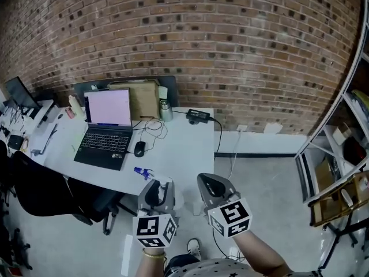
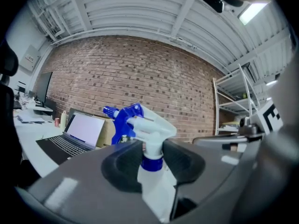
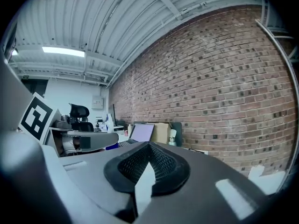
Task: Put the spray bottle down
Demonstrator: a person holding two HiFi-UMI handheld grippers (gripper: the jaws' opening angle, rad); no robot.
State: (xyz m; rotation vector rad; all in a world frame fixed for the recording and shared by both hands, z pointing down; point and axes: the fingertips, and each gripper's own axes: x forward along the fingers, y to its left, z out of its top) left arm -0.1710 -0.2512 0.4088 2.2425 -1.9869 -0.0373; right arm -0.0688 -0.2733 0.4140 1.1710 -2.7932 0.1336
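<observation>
- The left gripper [image 2: 152, 161] clamps its jaws on the neck of the spray bottle [image 2: 145, 125], just under the blue-and-white trigger head, and the bottle stands upright.
- The bottle hangs in the air by the near edge of the desk [image 1: 179, 149], with its nozzle toward the laptop [image 1: 106, 126].
- The right gripper [image 3: 148, 164] has its jaws pressed together with nothing between them.

An open laptop [image 1: 106, 126] sits on the white desk [image 1: 187, 146], a mouse [image 1: 139, 149] just right of it, a cardboard box [image 1: 143, 100] farther back.

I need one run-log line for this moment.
left gripper: shut on spray bottle | right gripper: shut, empty | spray bottle: upright, not yet on desk
</observation>
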